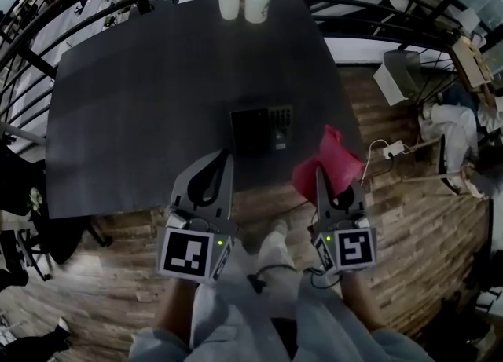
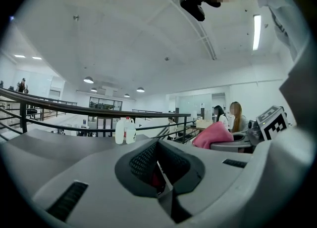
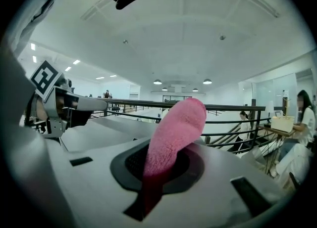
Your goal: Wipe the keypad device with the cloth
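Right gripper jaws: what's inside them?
Pink cloth, clamped by the right gripper; its free end sticks up past the jaws. The pinched part is covered by them, so how deep it sits can't be seen.

A dark table (image 1: pixel 157 101) bears the keypad device (image 1: pixel 262 129) near its front edge, two white bottles (image 1: pixel 256 1) at the back.

left claw (image 2: pixel 161 172) apparently closed, cloth (image 2: pixel 213 135) nearby
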